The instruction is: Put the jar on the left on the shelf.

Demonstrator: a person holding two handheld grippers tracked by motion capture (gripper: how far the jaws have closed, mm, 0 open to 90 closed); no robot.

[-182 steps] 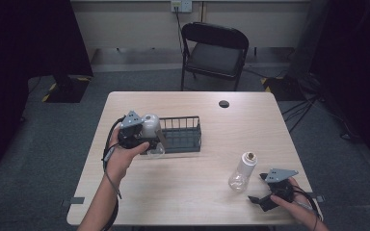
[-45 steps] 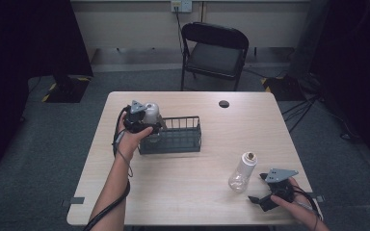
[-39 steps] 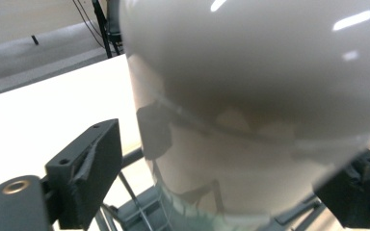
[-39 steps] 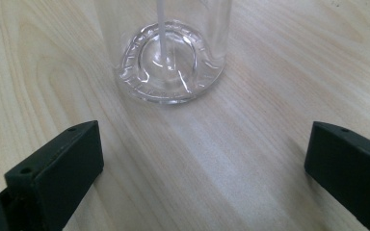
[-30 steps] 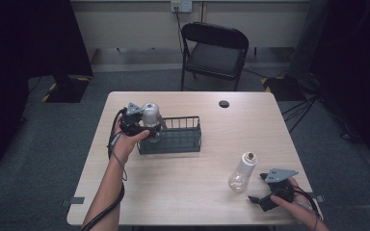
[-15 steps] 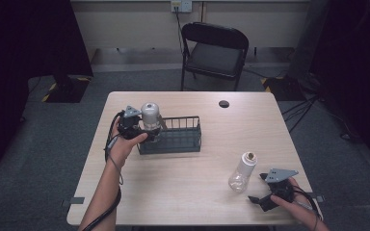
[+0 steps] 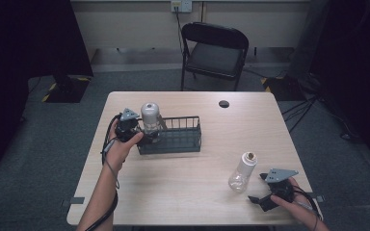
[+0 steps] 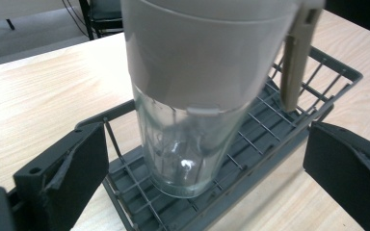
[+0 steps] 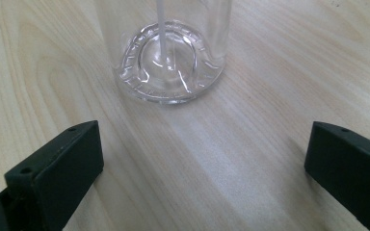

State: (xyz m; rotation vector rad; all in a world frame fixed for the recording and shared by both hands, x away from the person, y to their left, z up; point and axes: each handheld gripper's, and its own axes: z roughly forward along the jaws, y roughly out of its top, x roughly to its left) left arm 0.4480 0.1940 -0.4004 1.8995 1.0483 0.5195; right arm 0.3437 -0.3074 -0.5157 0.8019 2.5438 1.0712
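The lidded glass bottle [image 8: 192, 96] is stood upright at the left end of the wire rack [image 7: 183, 142], so the left gripper [image 8: 207, 168] is spread wide and touching nothing, while the right gripper [image 9: 202, 178] is parked open just short of the other bottle [image 7: 242, 171].

On the surface [image 7: 188, 168], a wire rack [image 7: 178, 137] sits left of centre. A lidded bottle [image 7: 150, 120] stands upright in the rack's left end, with the left gripper [image 7: 127, 127] just beside it on its left. A second bottle [image 7: 242, 171] stands on the surface toward the near right corner, the right gripper [image 7: 272, 190] just to its right. A small disc [image 7: 223, 103] lies near the far edge. A chair [image 7: 214, 50] stands behind the surface.
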